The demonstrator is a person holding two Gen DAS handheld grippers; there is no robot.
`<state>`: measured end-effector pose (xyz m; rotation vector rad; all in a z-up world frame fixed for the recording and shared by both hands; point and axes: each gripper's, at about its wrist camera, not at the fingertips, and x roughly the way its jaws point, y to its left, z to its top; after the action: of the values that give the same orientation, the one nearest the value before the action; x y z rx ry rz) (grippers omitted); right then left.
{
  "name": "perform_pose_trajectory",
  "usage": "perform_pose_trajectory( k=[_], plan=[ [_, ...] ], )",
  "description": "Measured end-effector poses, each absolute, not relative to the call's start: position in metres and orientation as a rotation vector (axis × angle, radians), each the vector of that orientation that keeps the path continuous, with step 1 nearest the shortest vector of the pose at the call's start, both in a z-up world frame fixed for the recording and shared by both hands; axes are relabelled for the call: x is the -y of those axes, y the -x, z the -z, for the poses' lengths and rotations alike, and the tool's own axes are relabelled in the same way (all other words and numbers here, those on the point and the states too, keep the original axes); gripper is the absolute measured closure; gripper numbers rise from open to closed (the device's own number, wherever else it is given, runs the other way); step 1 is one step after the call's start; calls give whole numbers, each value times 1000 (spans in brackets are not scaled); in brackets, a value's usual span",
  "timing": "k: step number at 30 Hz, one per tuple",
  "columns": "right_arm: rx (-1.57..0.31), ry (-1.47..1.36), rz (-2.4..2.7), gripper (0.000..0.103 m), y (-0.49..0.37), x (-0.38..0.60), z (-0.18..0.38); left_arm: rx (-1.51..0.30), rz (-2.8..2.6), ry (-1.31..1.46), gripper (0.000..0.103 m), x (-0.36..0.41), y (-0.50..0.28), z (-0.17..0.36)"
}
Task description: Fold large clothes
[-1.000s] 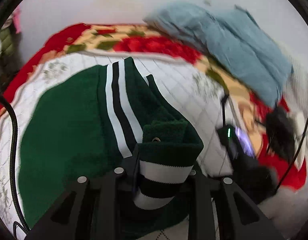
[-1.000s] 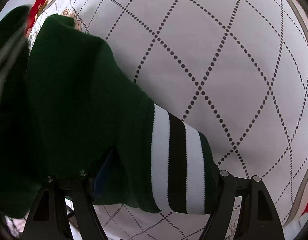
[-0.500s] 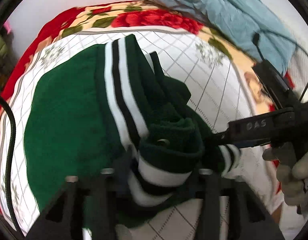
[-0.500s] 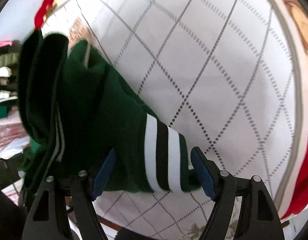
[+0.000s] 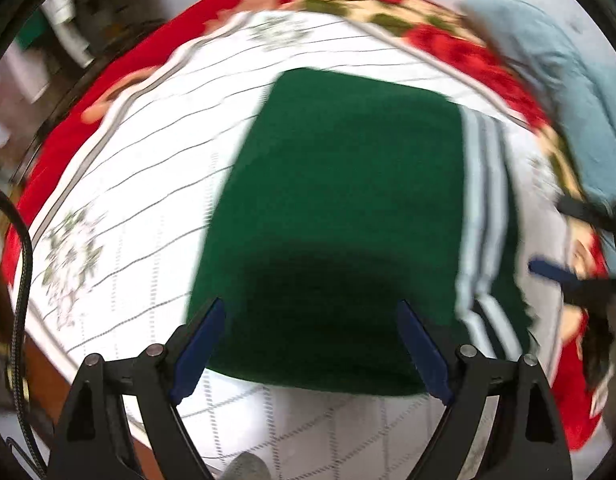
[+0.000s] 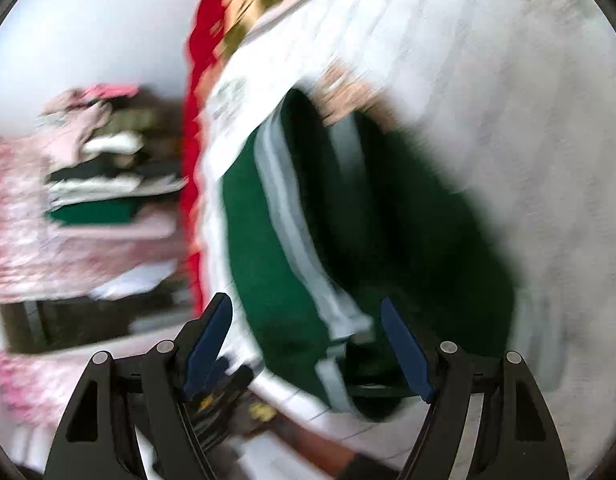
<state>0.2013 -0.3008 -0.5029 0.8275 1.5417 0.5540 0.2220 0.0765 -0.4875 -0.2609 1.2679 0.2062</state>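
Note:
A dark green knit garment (image 5: 339, 208) with white and black stripes (image 5: 483, 216) along its right edge lies folded flat on the white quilted cover (image 5: 148, 184). My left gripper (image 5: 309, 344) is open and empty, hovering above the garment's near edge. In the blurred right wrist view the same garment (image 6: 367, 240) lies ahead with its striped band (image 6: 292, 232) running down it. My right gripper (image 6: 306, 340) is open and empty above it. The other gripper shows at the right edge of the left wrist view (image 5: 571, 280).
A red floral blanket (image 5: 447, 44) borders the white cover. A light blue cloth (image 5: 579, 88) lies at the far right. A stack of folded clothes (image 6: 92, 172) stands off to the left of the bed. A black cable (image 5: 20, 280) hangs at the left.
Both grippers have let go of the striped cuffs and opened. The garment now lies folded flat, and both grippers have pulled back above it. Both views are motion-blurred.

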Motion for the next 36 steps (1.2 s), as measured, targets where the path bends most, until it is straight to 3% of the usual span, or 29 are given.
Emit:
perform_pose_trajectory(
  k=[1, 2, 3, 4, 7, 13, 17, 23, 24, 25, 26, 28, 32, 36],
  plan=[
    [-1579, -784, -558, 25, -194, 289, 510, -1270, -235, 266, 16, -83, -223, 490],
    [-1628, -700, -524, 32, -185, 281, 521, -1271, -265, 267, 16, -88, -223, 492],
    [-1691, -582, -475, 43, -176, 274, 535, -1270, -286, 264, 16, -91, -222, 494],
    [-1761, -454, -400, 63, -163, 272, 554, -1270, -298, 260, 16, -93, -222, 494],
    [-1875, -369, -276, 63, -138, 283, 594, -1288, -326, 249, 16, -94, -221, 498],
    [-1724, -478, -289, 58, -156, 299, 542, -1268, -343, 193, 16, -92, -221, 493],
    [-1521, -567, -391, 27, -199, 284, 507, -1241, -383, 200, 16, -101, -237, 491],
    [-1548, -537, -383, 28, -242, 249, 541, -1296, -388, 178, 16, -109, -274, 506],
    [-1555, -533, -375, 35, -250, 249, 551, -1310, -387, 164, 16, -109, -280, 510],
    [-1568, -525, -349, 62, -255, 248, 559, -1318, -388, 156, 16, -109, -283, 512],
    [-1577, -528, -330, 77, -263, 245, 565, -1326, -384, 147, 16, -109, -287, 514],
    [-1557, -558, -306, 90, -264, 248, 562, -1342, -377, 122, 16, -109, -295, 519],
    [-1480, -641, -310, 97, -255, 257, 532, -1354, -370, 103, 16, -107, -299, 521],
    [-1418, -951, -379, 97, -241, 283, 512, -1360, -360, 112, 16, -105, -298, 521]
  ],
)
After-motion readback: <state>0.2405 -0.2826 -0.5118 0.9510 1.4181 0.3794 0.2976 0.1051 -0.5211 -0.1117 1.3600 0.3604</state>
